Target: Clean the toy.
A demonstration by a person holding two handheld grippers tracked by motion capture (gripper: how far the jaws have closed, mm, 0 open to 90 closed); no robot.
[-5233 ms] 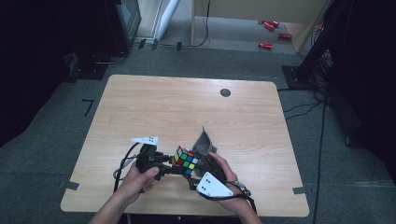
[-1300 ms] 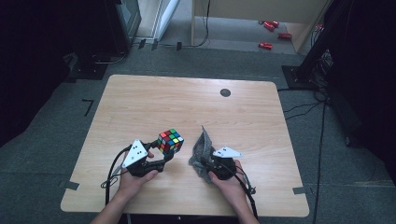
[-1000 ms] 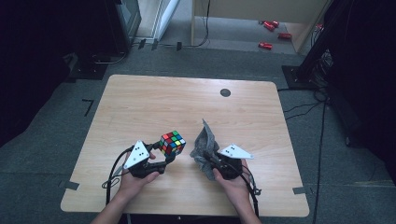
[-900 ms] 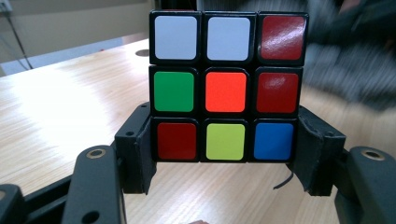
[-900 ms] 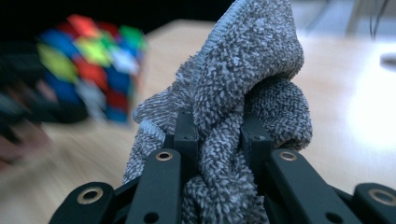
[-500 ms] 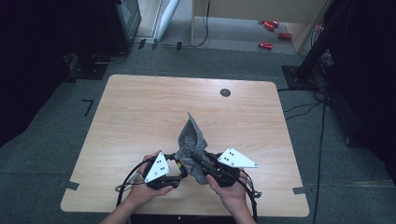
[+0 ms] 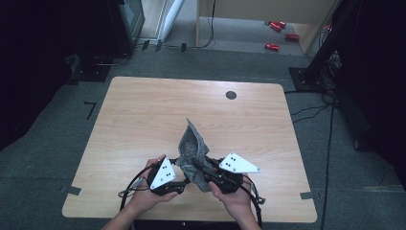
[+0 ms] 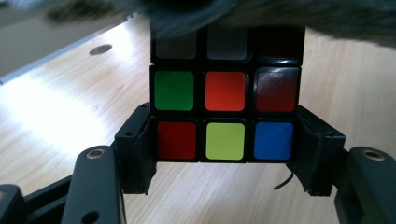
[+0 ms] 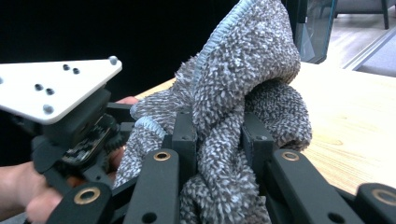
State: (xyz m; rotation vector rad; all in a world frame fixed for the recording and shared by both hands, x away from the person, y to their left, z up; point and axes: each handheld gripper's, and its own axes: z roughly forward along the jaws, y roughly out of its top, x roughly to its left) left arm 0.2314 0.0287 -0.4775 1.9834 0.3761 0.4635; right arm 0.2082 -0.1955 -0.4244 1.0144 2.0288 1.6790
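The left gripper is clamped on a multi-coloured puzzle cube with black edges, its two black jaws pressing the cube's bottom row from either side, the red, yellow-green and blue squares sitting between them. Just above, the cube's top row is shadowed by a grey, fluffy microfibre cloth that drapes over it and touches its upper face. The right gripper is closed on that same cloth, a thick fold of it bunched between the jaws and rising above them in a loose peak. In the high view the left gripper and the right gripper sit close together at the near edge of the light wooden table, a little right of its middle, with the cloth standing up between them and covering the cube. The person's left hand and right hand hold the tools from the near side. Far across the table lies a small dark round cable hole. As a judgement, the work looks like wiping the cube with the cloth: both things are already gripped and brought together, the cloth is on the top face, and what seems left is rubbing over the faces, of which the front one is uncovered.
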